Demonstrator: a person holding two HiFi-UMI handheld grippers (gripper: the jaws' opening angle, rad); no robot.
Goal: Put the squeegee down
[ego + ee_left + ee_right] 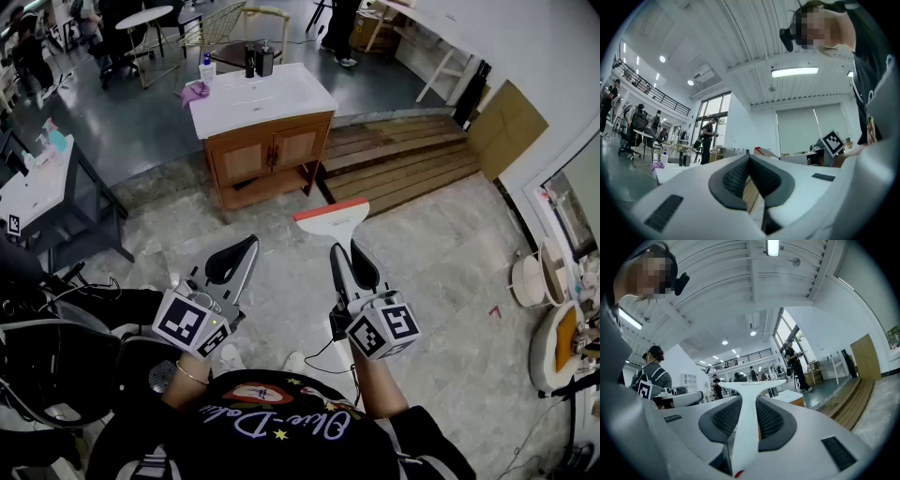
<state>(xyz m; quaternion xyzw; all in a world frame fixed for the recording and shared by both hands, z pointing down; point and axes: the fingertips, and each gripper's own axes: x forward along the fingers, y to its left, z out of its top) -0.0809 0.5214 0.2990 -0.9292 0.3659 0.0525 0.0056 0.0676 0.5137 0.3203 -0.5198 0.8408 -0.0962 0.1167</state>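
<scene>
Pale stone tiles cover the floor [450, 253] of a large hall. A wooden sink cabinet [267, 155] with a white top stands on it ahead of the person, beside a stretch of wooden planks [403, 159]. A small pump bottle [207, 67] and a purple cloth [195, 91] sit at the far left corner of the cabinet top, with dark bottles [258, 61] along its far edge.

The right gripper [347, 251] is held roughly level above the floor, its jaws pinching the white handle of the squeegee [333, 217]. The squeegee's wide head, edged with a red strip, sticks out past the jaw tips toward the cabinet and touches no surface. The left gripper [246, 248] hovers just beside it with its jaws pressed together and nothing between them.
</scene>
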